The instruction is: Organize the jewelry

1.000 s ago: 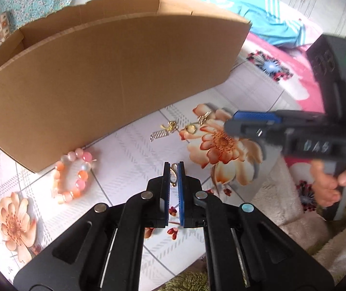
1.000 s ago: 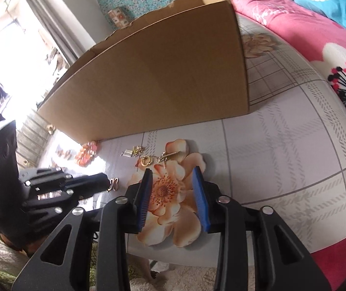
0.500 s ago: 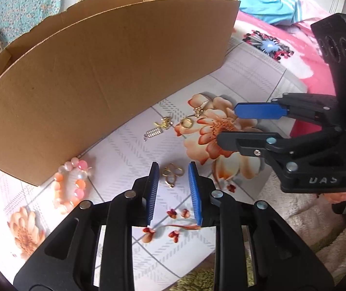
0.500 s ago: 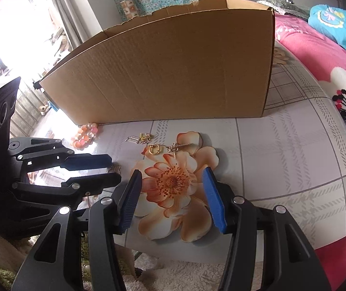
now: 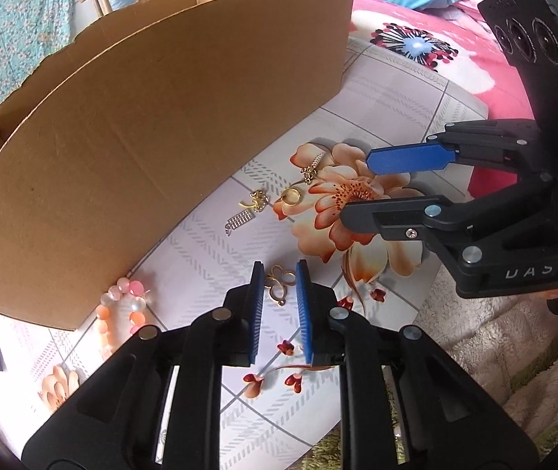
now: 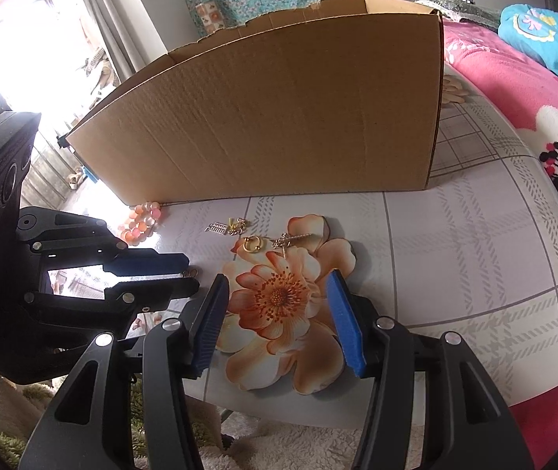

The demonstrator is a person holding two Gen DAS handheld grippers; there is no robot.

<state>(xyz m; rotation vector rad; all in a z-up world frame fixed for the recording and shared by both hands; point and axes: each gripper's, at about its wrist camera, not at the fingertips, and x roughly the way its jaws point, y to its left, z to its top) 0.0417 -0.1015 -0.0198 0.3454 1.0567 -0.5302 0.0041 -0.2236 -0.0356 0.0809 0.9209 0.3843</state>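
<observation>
A gold butterfly-shaped piece (image 5: 279, 284) lies on the table between the tips of my open left gripper (image 5: 280, 274), untouched. Farther ahead lie a small silver comb-like charm (image 5: 241, 221) with a gold charm, a gold ring (image 5: 291, 196) and a gold bar earring (image 5: 312, 167). A pink and orange bead bracelet (image 5: 122, 309) lies at the cardboard box's corner. My right gripper (image 6: 277, 282) is open and empty above the printed flower, with the ring (image 6: 252, 243) and bar earring (image 6: 290, 239) ahead of it. The left gripper (image 6: 185, 272) shows at its left.
A large open cardboard box (image 5: 153, 109) stands behind the jewelry across the table (image 6: 455, 258). A pink floral blanket (image 6: 513, 78) lies to the right. Shaggy fabric (image 5: 494, 352) lies below the table's front edge.
My left gripper opened and let go of the butterfly piece, which now lies on the table between its fingers. My right gripper widened and drew back slightly.
</observation>
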